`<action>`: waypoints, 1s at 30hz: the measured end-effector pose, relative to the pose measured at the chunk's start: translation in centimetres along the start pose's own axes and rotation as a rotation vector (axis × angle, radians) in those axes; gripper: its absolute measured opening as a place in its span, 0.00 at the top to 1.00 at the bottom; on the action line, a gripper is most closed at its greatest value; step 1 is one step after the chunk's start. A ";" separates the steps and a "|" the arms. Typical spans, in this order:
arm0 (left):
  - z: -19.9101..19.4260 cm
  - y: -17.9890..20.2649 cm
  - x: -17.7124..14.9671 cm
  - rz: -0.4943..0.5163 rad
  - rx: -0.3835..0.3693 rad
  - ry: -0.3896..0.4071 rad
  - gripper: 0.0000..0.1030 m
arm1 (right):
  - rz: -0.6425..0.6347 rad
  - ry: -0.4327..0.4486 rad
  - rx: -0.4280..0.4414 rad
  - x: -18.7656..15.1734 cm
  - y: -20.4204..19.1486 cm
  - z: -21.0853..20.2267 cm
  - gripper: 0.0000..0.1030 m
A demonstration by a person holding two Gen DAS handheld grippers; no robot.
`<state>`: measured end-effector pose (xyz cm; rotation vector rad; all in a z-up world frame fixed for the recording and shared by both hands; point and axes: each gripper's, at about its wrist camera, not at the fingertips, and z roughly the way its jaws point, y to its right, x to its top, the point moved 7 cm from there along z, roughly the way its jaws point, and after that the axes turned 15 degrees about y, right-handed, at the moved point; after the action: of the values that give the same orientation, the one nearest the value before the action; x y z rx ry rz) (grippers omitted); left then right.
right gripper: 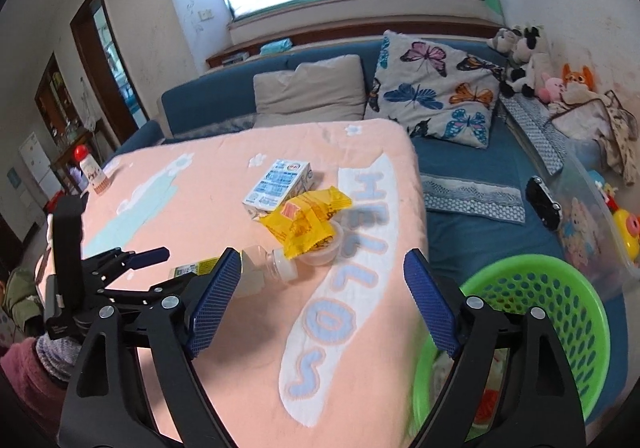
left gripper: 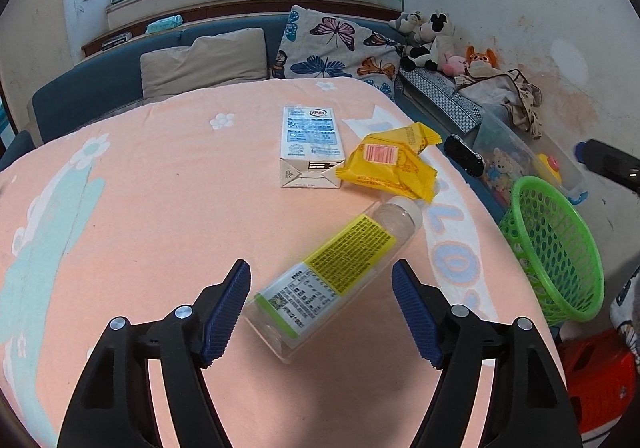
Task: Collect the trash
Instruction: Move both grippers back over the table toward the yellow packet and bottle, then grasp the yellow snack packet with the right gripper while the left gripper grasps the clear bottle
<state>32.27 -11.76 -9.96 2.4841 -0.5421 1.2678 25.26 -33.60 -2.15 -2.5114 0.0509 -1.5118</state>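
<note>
A: Left gripper (left gripper: 321,280) state?

B: Jaws spread wide, nothing gripped. The clear plastic bottle (left gripper: 336,278) is seen lying on its side between the two blue pads, touching neither as far as can be told; cap end pointed away.

A: Other trash?

B: A milk carton (left gripper: 310,145) is laid flat on the pink blanket (left gripper: 160,175), farther off. A yellow wrapper (left gripper: 394,163) is set just beside it, overlapping the carton's corner and near the bottle cap.

A: Right gripper (right gripper: 322,272)?

B: Also released, empty, held over the blanket's near edge. The green basket (right gripper: 560,288) is noted just to its right, off the blanket, some contents blurred inside.
</note>
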 end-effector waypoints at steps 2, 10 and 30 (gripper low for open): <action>0.1 -0.2 -0.1 0.002 -0.011 -0.001 0.31 | -0.013 -0.025 0.007 -0.3 -0.4 1.7 0.19; 0.7 -0.9 -0.1 0.015 -0.041 -0.015 0.31 | -0.020 -0.113 0.038 -2.2 -1.1 8.2 0.19; 3.3 -0.9 -0.7 0.052 -0.114 -0.071 0.30 | 0.008 -0.202 0.071 -3.7 -1.0 17.4 0.37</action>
<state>34.63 -12.26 -12.54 2.4423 -0.6814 1.1370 38.68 -29.31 -12.99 -2.5884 -0.0228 -1.2273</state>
